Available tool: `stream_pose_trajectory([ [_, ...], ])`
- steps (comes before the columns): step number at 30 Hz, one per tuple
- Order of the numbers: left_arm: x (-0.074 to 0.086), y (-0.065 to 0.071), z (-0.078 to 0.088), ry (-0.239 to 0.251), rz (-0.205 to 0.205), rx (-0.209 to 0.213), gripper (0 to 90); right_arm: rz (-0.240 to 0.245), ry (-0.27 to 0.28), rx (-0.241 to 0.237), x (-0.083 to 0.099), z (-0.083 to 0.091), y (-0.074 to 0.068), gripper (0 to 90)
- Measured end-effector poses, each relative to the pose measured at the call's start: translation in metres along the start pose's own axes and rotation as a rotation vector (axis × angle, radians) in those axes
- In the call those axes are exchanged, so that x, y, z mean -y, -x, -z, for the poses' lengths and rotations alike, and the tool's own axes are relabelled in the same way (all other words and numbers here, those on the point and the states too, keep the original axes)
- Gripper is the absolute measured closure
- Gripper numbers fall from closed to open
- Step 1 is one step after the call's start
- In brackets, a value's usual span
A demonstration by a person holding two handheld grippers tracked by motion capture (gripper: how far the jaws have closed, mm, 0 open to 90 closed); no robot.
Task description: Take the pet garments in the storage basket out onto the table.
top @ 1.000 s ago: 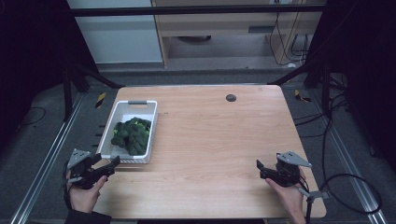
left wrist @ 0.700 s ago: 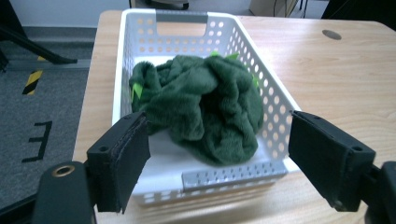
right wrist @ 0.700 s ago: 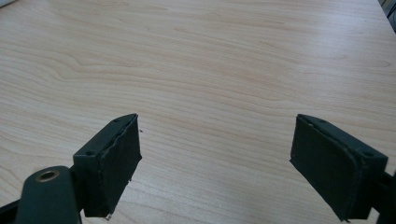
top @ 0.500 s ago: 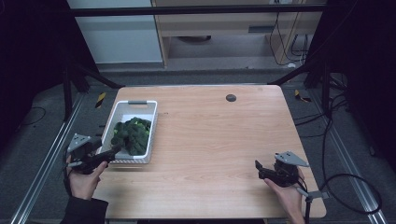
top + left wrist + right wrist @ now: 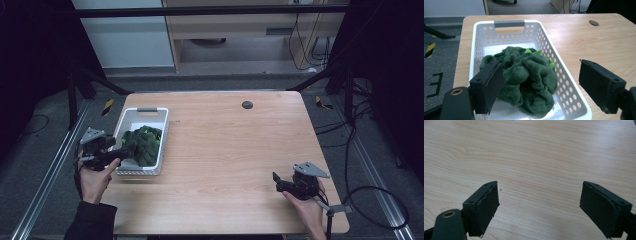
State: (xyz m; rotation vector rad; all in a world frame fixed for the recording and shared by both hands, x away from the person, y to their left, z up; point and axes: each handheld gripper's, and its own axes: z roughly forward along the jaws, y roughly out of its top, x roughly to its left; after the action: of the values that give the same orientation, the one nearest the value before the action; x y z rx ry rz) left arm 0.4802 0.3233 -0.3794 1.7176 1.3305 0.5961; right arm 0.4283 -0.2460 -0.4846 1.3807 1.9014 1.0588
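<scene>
A white perforated basket point(image 5: 131, 169) point(image 5: 569, 92) with a grey handle sits on the left side of the wooden table point(image 5: 225, 145). Inside it lies a crumpled dark green plush cloth point(image 5: 142, 144) point(image 5: 529, 75) with bright green bits. My left gripper point(image 5: 119, 152) point(image 5: 541, 86) is open at the basket's near left corner, one jaw over the cloth and the other out past the basket's right wall. At the table's near right, my right gripper point(image 5: 276, 181) point(image 5: 539, 207) is open over bare wood with nothing between its jaws.
A dark round grommet hole point(image 5: 247, 105) point(image 5: 594, 23) sits near the table's far edge. Cables point(image 5: 370, 195) trail on the floor to the right. A metal rail point(image 5: 47, 175) and yellow-black tape point(image 5: 107, 106) lie on the floor at left.
My left gripper has moved forward from the table's near left corner up to the basket and over the cloth. The right gripper has barely shifted.
</scene>
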Motion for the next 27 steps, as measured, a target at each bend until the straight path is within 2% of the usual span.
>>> stream_pose_trajectory([
  [13, -0.013, -0.004, -0.021, -0.091, -0.035, 0.009, 18.8, -0.003, -0.013, 0.002, 0.0, -0.001, 0.001, 15.3],
  [20, -0.019, -0.005, -0.031, -0.151, -0.079, -0.004, 18.2, -0.001, -0.015, 0.0, 0.0, -0.001, 0.001, 15.2],
  [27, -0.025, -0.004, -0.039, -0.2, -0.106, 0.014, 18.0, -0.002, -0.021, -0.005, 0.0, -0.001, 0.002, 15.0],
])
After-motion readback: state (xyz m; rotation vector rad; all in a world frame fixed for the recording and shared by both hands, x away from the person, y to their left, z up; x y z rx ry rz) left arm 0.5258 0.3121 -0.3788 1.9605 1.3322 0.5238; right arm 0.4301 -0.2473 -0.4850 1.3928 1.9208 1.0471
